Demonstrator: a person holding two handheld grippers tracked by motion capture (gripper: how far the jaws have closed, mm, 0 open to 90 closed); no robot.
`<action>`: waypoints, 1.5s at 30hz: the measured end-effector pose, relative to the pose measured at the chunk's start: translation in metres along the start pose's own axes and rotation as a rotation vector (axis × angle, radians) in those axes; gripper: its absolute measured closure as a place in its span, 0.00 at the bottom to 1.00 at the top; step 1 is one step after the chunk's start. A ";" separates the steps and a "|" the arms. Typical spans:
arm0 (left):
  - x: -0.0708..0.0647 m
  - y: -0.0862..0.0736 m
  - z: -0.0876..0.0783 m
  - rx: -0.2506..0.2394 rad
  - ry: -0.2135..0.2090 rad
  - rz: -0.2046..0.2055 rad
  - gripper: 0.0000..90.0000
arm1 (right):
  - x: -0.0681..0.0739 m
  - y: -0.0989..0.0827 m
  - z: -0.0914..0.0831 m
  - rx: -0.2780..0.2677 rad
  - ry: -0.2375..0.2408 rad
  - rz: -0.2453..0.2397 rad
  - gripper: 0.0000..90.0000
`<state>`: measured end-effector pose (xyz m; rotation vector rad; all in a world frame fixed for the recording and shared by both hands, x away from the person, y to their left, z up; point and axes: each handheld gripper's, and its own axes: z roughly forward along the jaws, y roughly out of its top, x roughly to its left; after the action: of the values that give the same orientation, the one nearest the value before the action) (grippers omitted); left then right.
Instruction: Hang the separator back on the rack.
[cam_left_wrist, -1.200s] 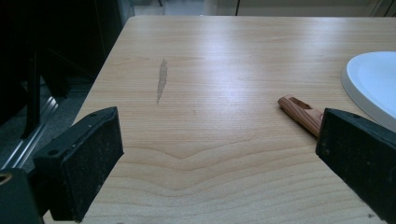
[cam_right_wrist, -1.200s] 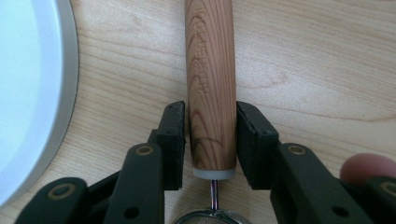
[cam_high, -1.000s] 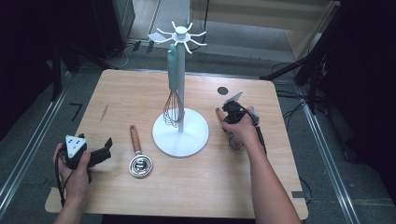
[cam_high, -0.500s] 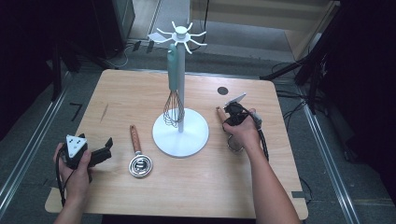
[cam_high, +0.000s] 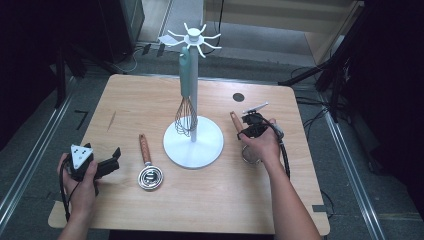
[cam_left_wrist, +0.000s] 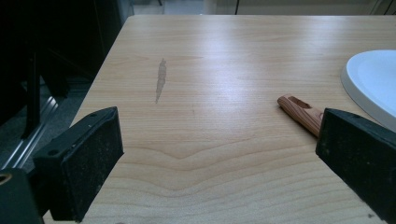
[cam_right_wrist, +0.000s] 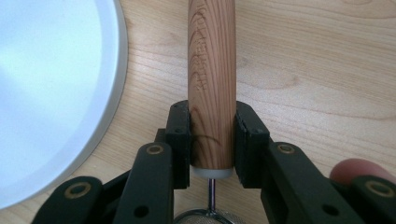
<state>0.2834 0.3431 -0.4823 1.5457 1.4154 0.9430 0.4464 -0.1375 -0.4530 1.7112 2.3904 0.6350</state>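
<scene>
Lower left of the high view: left gripper (cam_high: 112, 159) rests on the surface (cam_high: 150, 100), fingers wide apart and empty. A second strainer (cam_high: 149, 172) lies just right of it. Centre: white hanging stand (cam_high: 194, 140), whisk (cam_high: 186, 115) already hung. Right of centre: right gripper (cam_high: 248, 127), fingers clamped on the wooden handle (cam_right_wrist: 211, 70) of a small strainer lying beside the stand base. Judged step: pick-up. The next move calls for lifting it to a free hook

Brown wooden handle (cam_right_wrist: 211, 79), white stand base (cam_right_wrist: 51, 88)
</scene>
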 end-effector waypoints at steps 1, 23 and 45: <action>0.000 0.000 0.000 0.000 0.000 0.001 0.01 | 0.000 -0.001 -0.001 -0.010 -0.002 0.004 0.81; 0.000 0.000 0.000 0.001 0.001 0.003 0.01 | 0.020 -0.018 -0.040 -0.238 0.071 -0.063 0.81; 0.000 0.000 0.000 0.000 0.000 0.001 0.01 | 0.038 -0.026 -0.065 -0.449 0.163 -0.116 0.80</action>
<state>0.2834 0.3429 -0.4823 1.5467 1.4145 0.9442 0.3882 -0.1259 -0.3996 1.3675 2.1981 1.2209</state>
